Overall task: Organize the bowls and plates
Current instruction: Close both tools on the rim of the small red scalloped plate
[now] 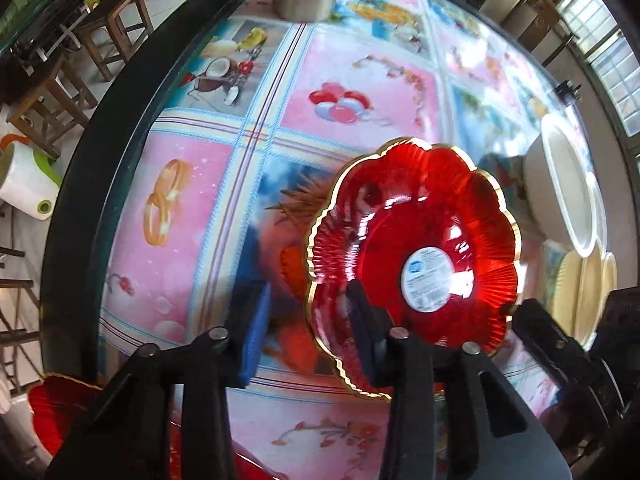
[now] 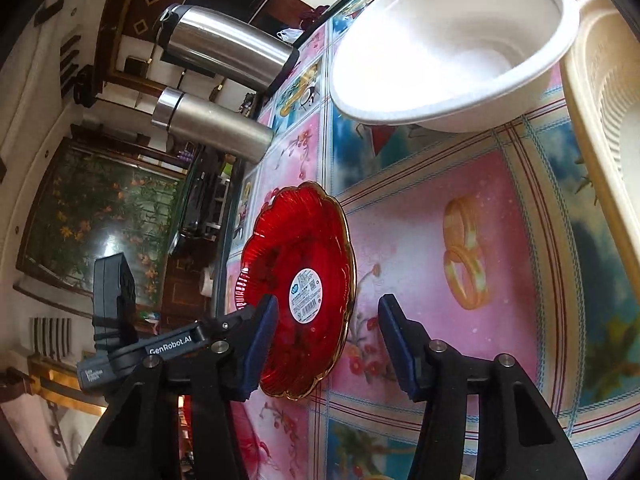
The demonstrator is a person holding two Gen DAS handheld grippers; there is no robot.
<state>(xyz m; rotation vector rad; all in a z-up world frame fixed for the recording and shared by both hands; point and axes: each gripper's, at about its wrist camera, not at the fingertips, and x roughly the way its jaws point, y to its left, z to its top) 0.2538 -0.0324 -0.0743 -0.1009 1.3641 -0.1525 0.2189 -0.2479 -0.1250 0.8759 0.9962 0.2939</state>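
Looks like a home dining room. My desk (image 1: 120, 184) is round, glass-topped, over a printed pink-and-blue cloth (image 2: 400, 240). Steel thermos flasks (image 2: 224, 46) at 11 o'clock, wooden stools (image 1: 116, 20) at 10 o'clock off the rim, dark wood panelling (image 2: 132, 4) and a framed flower picture (image 2: 92, 216) behind.

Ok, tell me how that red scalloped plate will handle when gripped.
The red plate looks glossy, so probably slippery between pads. Its thin ribbed, see-through body suggests it is light and stiff, possibly brittle. Gripped at the rim, it may tilt.

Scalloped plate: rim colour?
Gold, edging the red scalloped plate; clearest in the left wrist view.
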